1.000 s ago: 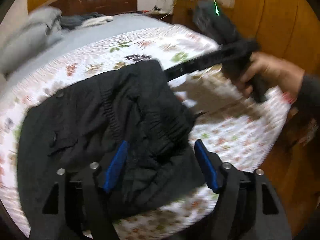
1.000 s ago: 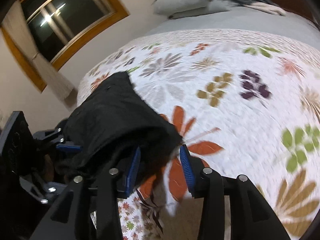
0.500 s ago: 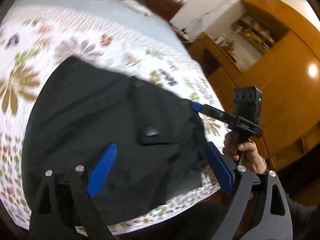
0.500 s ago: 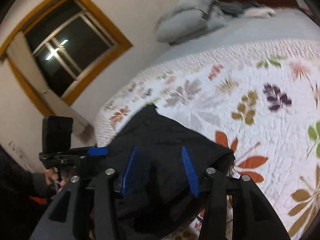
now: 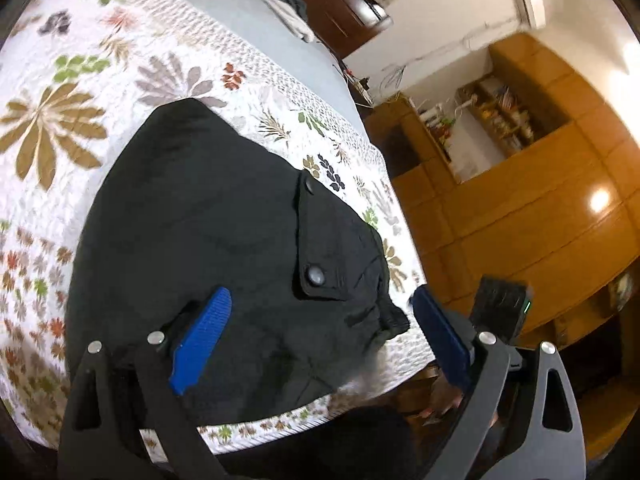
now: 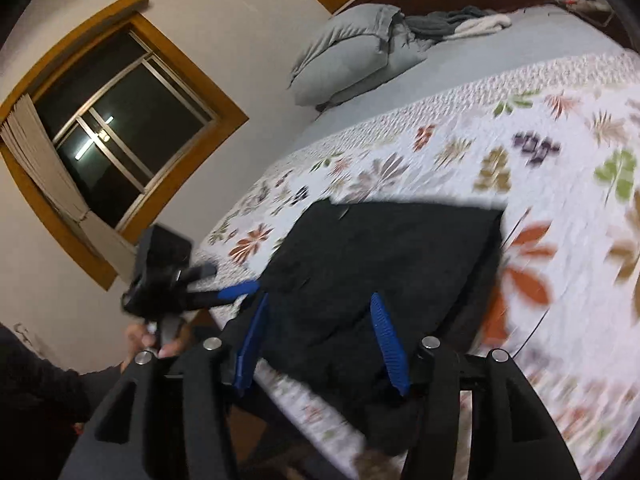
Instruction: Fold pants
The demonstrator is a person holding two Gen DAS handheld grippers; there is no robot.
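Pants [image 5: 224, 248] lie folded into a black bundle near the edge of the floral quilt [image 5: 72, 92], one corner close to the drop. My left gripper [image 5: 316, 340] and right gripper [image 6: 316, 344] both hover above the cloth, jaws spread wide and empty. Risk: a careless nudge could slide the bundle off the bed, or spring the fold open. Motion blur smears the near hem, and I can't see the underside layers or whether the edges align.

pants' [image 6: 384, 264] near edge blurred, right hand [image 5: 448, 400] mostly hidden
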